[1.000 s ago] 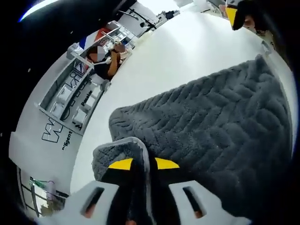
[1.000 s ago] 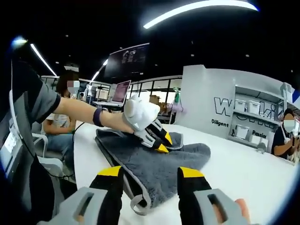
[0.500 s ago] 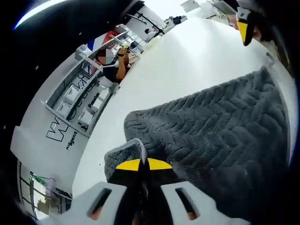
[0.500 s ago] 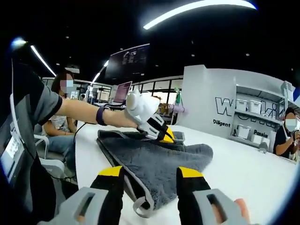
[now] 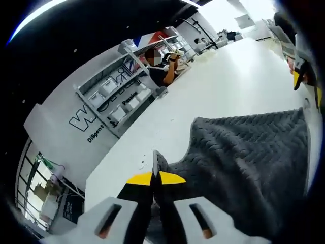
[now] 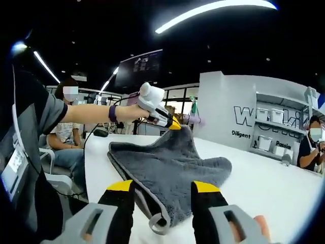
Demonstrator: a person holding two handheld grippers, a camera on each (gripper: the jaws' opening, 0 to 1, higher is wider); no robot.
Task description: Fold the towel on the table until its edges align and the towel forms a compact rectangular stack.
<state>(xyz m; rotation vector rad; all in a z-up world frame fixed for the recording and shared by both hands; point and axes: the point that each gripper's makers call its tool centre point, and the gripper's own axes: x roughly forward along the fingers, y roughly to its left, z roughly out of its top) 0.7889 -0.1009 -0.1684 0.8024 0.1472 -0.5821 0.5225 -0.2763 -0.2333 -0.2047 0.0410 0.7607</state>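
A grey, herringbone-textured towel (image 5: 244, 157) lies on the white table (image 5: 218, 96). My left gripper (image 5: 155, 178) is shut on one of its corners and holds that corner raised off the table. In the right gripper view the left gripper (image 6: 171, 122), held by a hand, lifts the towel (image 6: 162, 168) into a peak. My right gripper (image 6: 163, 189) stands open just above the towel's near edge, with a small hanging loop (image 6: 158, 223) between its jaws but not gripped. Its yellow tips (image 5: 299, 81) show past the towel's far edge.
A wall unit with white bins (image 5: 119, 101) stands beyond the table (image 6: 264, 193). One person (image 5: 162, 68) stands beside it, and another (image 6: 63, 132) sits at the table's far side. A laptop (image 6: 147, 124) sits farther back.
My left gripper has risen with the towel corner, pulling that part of the towel up into a peak. The right gripper has stayed where it was, open.
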